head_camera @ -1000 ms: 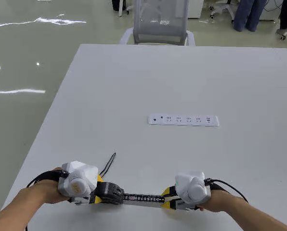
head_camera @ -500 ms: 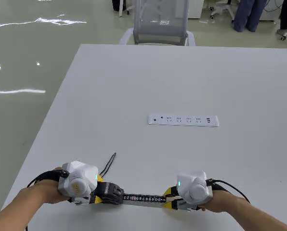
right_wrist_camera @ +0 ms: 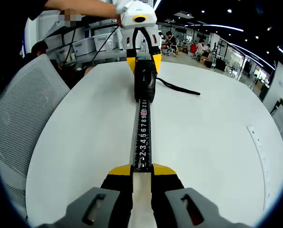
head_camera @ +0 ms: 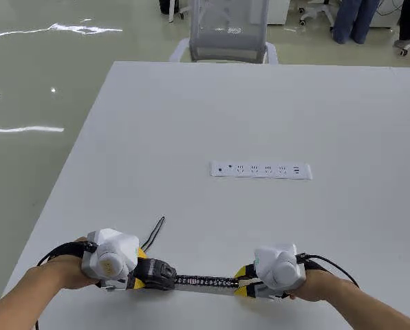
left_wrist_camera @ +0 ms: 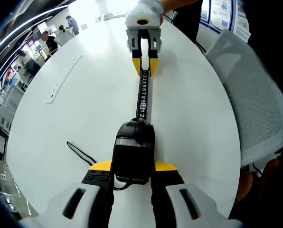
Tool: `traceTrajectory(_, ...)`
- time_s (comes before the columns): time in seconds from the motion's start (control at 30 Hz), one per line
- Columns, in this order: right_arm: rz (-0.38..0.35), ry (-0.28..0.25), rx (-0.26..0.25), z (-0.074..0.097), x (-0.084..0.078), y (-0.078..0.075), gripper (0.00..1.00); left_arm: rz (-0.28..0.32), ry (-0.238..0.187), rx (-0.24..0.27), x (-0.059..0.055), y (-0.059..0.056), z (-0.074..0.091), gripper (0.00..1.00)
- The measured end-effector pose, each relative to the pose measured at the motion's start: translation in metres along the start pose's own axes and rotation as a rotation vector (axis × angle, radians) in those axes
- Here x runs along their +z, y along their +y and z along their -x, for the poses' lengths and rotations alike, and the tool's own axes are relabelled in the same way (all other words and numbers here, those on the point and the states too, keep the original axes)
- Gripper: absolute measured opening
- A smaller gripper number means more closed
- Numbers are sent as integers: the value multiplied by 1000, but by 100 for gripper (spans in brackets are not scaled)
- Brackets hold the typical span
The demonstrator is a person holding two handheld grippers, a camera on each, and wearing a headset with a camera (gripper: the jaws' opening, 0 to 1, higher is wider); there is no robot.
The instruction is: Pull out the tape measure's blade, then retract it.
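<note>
A black tape measure case (head_camera: 155, 273) (left_wrist_camera: 134, 152) (right_wrist_camera: 145, 80) lies near the white table's front edge, and my left gripper (head_camera: 137, 273) (left_wrist_camera: 133, 167) is shut on it. Its numbered blade (head_camera: 205, 281) (left_wrist_camera: 143, 97) (right_wrist_camera: 142, 137) stretches flat across the table to my right gripper (head_camera: 241, 281) (right_wrist_camera: 142, 170), which is shut on the blade's end. The two grippers face each other along the blade. A black wrist strap (head_camera: 154, 234) (left_wrist_camera: 80, 153) (right_wrist_camera: 177, 87) trails from the case.
A white power strip (head_camera: 261, 170) (left_wrist_camera: 61, 80) (right_wrist_camera: 258, 154) lies mid-table beyond the grippers. A grey mesh chair (head_camera: 224, 31) stands at the table's far edge. Both grippers sit close to the front edge of the table (head_camera: 191, 124).
The right gripper has drawn slightly further right, so a little more blade shows between the grippers. The left gripper and case have stayed put.
</note>
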State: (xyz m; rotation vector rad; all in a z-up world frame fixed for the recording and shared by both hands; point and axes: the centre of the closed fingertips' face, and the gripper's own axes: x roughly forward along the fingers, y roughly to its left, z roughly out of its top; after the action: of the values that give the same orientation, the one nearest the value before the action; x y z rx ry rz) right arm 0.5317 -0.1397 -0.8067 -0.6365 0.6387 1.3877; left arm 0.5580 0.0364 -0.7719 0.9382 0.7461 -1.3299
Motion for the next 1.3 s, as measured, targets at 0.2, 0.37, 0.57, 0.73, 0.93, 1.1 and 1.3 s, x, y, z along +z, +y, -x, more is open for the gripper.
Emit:
traceTrajectory(0.2,1,0,1,1,-1,0,12,1,-1,0,0,0,0,25)
traceTrajectory(0.37,2,0,0,2,-2,0,12,1,-1,0,-1,0,0,25)
traceTrajectory(0.57,3,0,1,3,-3,0,12,1,0,0,0,0,-1,25)
traceTrajectory(0.73,7,2,-1,4,-4,-1,12,0,0,-1,0,0,-1,25)
traceTrajectory(0.93,7,3,-1,6,-5,-1,12,0,-1,-2,0,0,-1,25)
traceTrajectory(1.1,7,4,-2,7,-7,-1,12,1,-1,-2,0,0,-1,25)
traceTrajectory(1.3,7,5,-2,9,-7,-1,12,0,-1,-2,0,0,-1,25)
